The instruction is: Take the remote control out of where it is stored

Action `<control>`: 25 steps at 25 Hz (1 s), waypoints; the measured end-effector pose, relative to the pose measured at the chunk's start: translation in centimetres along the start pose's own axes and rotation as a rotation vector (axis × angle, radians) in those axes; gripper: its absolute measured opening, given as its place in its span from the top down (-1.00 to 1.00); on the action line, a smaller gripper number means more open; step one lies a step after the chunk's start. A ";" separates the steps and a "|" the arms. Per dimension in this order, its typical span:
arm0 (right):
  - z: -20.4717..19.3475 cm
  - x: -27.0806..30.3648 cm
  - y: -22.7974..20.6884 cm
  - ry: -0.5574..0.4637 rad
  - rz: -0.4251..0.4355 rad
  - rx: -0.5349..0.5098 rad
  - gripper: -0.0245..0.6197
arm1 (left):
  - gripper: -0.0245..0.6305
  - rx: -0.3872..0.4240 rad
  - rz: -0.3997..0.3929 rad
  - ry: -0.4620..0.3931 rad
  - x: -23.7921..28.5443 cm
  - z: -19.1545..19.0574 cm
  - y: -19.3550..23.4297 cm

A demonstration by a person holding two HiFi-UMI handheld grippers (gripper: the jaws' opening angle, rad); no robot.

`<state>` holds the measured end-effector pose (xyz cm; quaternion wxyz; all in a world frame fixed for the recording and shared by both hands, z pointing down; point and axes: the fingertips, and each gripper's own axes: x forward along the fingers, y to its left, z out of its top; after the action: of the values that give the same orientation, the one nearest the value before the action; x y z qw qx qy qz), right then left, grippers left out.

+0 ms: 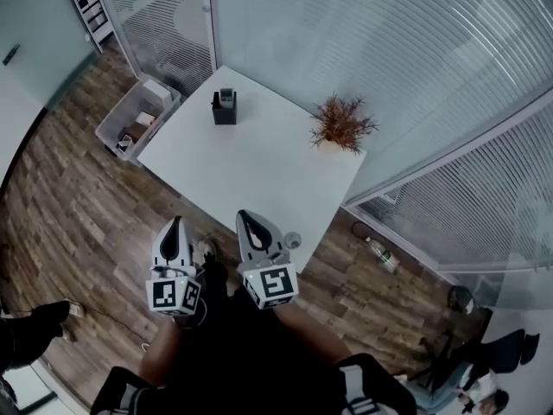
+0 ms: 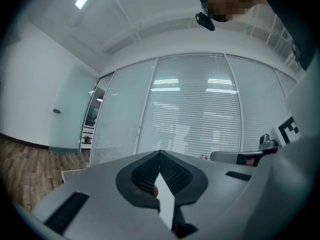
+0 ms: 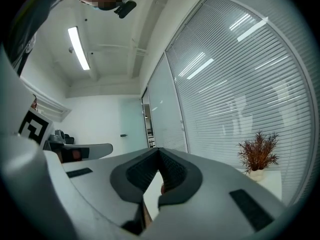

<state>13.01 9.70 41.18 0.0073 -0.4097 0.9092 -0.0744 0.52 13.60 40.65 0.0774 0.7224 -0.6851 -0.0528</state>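
Note:
A black holder (image 1: pixel 224 111) stands near the far corner of the white table (image 1: pixel 251 175), with the grey remote control (image 1: pixel 226 96) upright inside it. Both grippers hover close to my body, at the table's near edge and far from the holder. My left gripper (image 1: pixel 176 225) is shut with nothing in it, and its tips meet in the left gripper view (image 2: pixel 160 154). My right gripper (image 1: pixel 245 217) is also shut and empty; the right gripper view (image 3: pixel 159 152) looks up towards the blinds and ceiling. Neither gripper view shows the remote.
A dried plant in a pot (image 1: pixel 341 124) stands at the table's right corner, also seen as the plant (image 3: pixel 258 155). A plastic bin (image 1: pixel 134 118) with odds and ends sits on the wood floor left of the table. A bottle (image 1: pixel 381 254) lies on the floor at right. Glass walls with blinds close off the far side.

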 end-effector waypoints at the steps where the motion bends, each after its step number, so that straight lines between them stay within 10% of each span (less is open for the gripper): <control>1: 0.0 0.4 -0.1 -0.005 -0.001 -0.004 0.92 | 0.91 -0.001 0.003 0.000 0.3 0.0 0.2; 25: 0.8 20.4 -3.0 -0.001 -0.169 -0.013 0.92 | 0.91 0.002 -0.177 0.060 19.5 1.4 12.0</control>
<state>1.78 -7.57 41.80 -0.0009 -0.4853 0.8717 -0.0687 -10.39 -6.55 42.05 0.0923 0.7813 -0.6161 -0.0373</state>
